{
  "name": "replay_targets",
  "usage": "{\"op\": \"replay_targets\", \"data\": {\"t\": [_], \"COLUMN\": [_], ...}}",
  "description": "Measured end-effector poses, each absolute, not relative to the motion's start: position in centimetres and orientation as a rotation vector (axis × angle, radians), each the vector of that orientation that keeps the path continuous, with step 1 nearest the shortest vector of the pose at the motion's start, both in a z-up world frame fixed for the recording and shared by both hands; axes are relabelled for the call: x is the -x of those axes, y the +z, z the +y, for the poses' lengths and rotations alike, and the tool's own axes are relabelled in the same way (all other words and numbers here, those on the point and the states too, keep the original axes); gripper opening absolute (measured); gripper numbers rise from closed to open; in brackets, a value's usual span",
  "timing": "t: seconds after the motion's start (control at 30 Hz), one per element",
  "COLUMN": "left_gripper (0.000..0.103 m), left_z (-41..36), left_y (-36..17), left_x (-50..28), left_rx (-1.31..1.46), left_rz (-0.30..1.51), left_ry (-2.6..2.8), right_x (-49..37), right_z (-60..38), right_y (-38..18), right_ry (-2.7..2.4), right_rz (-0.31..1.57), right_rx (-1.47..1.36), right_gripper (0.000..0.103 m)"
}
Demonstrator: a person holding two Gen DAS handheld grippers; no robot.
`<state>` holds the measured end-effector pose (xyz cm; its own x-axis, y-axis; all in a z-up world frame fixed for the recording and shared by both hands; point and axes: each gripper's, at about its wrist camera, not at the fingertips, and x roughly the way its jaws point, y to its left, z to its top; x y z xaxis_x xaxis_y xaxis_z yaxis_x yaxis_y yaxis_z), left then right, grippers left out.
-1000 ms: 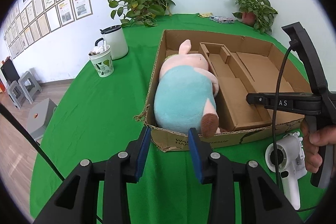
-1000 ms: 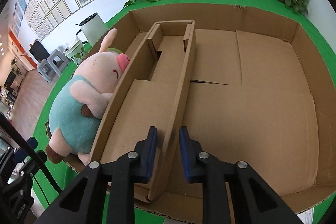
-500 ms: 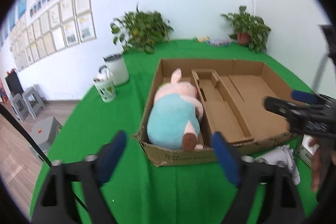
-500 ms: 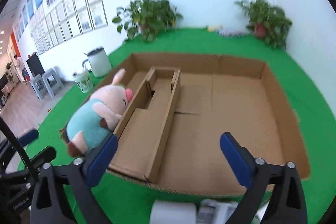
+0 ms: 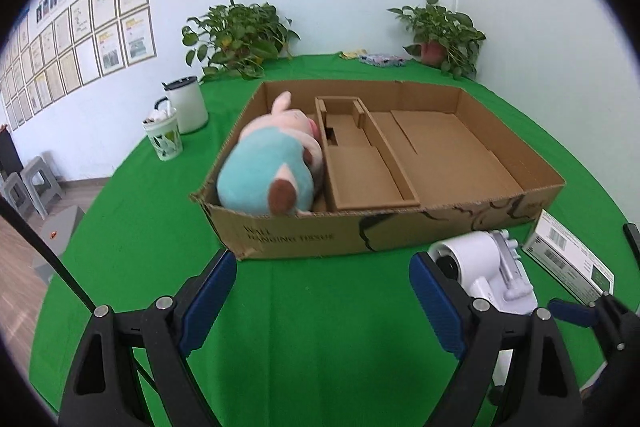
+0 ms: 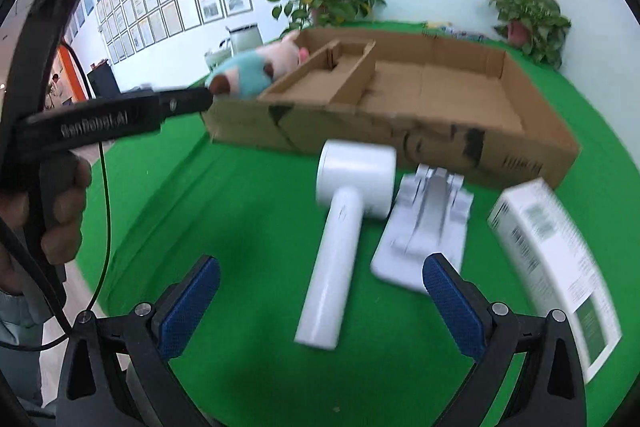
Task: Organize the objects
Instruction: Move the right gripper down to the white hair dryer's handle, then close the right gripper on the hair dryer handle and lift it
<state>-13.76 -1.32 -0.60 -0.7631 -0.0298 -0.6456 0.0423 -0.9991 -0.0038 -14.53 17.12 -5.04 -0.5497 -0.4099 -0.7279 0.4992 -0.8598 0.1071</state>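
Both sets of fingers are wide open with nothing in them, ready to grab. My right gripper (image 6: 318, 301) hangs over the white dryer (image 6: 340, 227) on the counter (image 6: 240, 207), just outside the box (image 5: 400, 231) where the pig toy (image 5: 272, 171) lies.

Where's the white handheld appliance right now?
In the right wrist view, the white handheld appliance lies on the green tablecloth outside the cardboard box, before its near wall, left of the white flat attachment.

Right wrist view motion-blurred; white box (image 6: 552, 259) label unreadable, edge-cropped.
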Motion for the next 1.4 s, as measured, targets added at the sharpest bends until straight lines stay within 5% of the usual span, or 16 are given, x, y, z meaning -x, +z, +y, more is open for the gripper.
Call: {"op": "replay_targets", "data": {"t": [0.4, 0.73, 0.9, 1.03, 1.13, 1.2, 1.33, 1.4], "left_gripper": [0.088, 0.088, 0.087, 0.087, 0.087, 0.087, 0.087, 0.087], "left_z": [-0.5, -0.7, -0.7, -0.7, -0.5, -0.3, 0.0, 0.3], "left_y": [-1.2, -3.6, -5.5, -6.9, -7.2, -7.3, -7.5, -7.7], "left_x": [12.7, 13.5, 14.4, 15.2, 15.7, 15.9, 16.0, 15.8], "left_rx": [-1.114, -1.322, -1.533, -1.687, -1.723, -1.736, -1.770, -1.798], "left_rz": [0.036, 0.270, 0.475, 0.767, 0.830, 0.797, 0.813, 0.807], "left_ry": [-2.927, -3.002, -3.021, -3.043, -3.025, -3.011, -3.008, -3.001], "right_x": [15.9, 14.7, 13.9, 14.6, 15.3, 15.8, 15.4, 14.8], "right_z": [14.9, 14.0, 14.4, 14.8, 14.9, 14.9, 14.3, 13.9], "right_y": [-7.5, -8.9, -8.6, -8.3, -8.2, -8.6, -9.2, -9.2], "right_ry": [-2.391, -2.377, -2.347, -2.309, -2.353, -2.356, -2.345, -2.343], "right_rz": [0.186, 0.241, 0.172, 0.085, 0.086, 0.097, 0.168, 0.193], "right_rx": [-1.111, -1.186, -1.193, -1.182, -1.164, -1.182, -1.188, -1.187], "right_gripper": [0.099, 0.038, 0.039, 0.073, 0.074, 0.072, 0.039, 0.036]}}
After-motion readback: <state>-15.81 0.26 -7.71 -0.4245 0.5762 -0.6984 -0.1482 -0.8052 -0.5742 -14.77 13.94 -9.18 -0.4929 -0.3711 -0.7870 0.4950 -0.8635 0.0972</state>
